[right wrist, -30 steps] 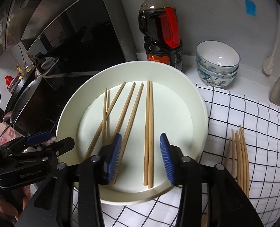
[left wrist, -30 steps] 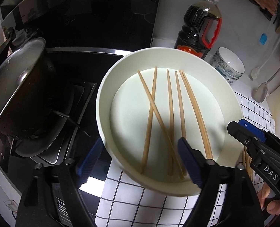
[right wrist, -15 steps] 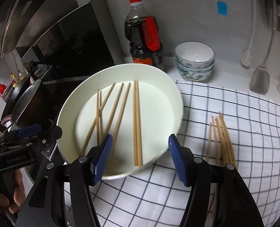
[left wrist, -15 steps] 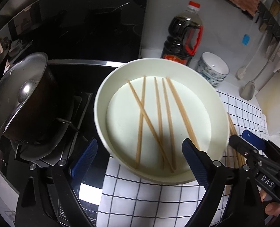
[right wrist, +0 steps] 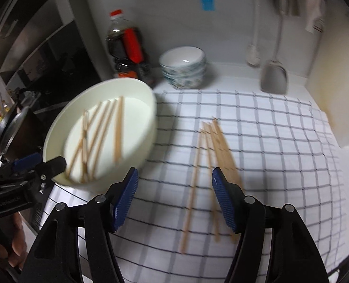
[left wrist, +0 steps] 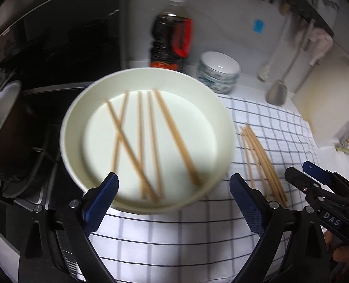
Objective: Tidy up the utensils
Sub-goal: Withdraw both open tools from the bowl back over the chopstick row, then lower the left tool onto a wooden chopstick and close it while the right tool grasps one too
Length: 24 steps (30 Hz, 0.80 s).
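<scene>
At nine o'clock, the left gripper (left wrist: 172,200) gapes wide and empty before the white plate (right wrist: 56,132) of loose chopsticks (left wrist: 136,141), crossed (blur hides how many). Grabbing there could pinch several or tip the plate. At three o'clock, the right gripper (right wrist: 174,198), equally open and empty, straddles the sorted chopsticks on the checked cloth (right wrist: 280,153); closing could scatter them.

white plate (left wrist: 221,127) holding chopsticks (left wrist: 148,141), left gripper (left wrist: 172,202) spread wide before it

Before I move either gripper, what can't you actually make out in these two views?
- Bottle label: motion blur, both views.
- Exact count of chopsticks in the plate: blurred and crossing, left view.
- Loose chopsticks on the cloth: near ends hidden behind the right gripper.
- Pot contents: cut off by the left edge.
</scene>
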{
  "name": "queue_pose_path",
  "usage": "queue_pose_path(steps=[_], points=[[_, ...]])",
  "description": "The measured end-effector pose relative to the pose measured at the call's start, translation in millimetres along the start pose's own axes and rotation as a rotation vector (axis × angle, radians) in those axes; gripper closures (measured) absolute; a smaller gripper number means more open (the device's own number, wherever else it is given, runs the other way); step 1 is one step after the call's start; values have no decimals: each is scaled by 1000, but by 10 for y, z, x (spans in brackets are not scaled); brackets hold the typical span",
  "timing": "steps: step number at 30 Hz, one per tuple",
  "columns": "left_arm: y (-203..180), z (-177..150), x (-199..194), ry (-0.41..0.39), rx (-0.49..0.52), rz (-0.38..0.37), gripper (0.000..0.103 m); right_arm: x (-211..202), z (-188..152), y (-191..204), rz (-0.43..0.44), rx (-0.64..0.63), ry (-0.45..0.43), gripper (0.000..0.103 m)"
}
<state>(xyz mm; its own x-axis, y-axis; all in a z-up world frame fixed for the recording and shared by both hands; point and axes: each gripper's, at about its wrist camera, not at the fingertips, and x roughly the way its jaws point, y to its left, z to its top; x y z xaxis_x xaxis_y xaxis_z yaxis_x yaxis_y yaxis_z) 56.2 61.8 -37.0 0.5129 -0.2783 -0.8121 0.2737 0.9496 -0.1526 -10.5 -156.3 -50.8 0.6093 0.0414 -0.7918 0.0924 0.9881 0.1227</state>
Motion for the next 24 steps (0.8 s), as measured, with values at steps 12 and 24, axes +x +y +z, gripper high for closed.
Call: queue_pose_path(steps=[12, 24], points=[[-895, -313, 149, -2, -5, 28, 9, 81, -314, -1004, -4, -14, 16, 41], [-1355, -603, 493, 35, -7, 153, 8, 416, -427, -1374, 66, -75, 47, 41]])
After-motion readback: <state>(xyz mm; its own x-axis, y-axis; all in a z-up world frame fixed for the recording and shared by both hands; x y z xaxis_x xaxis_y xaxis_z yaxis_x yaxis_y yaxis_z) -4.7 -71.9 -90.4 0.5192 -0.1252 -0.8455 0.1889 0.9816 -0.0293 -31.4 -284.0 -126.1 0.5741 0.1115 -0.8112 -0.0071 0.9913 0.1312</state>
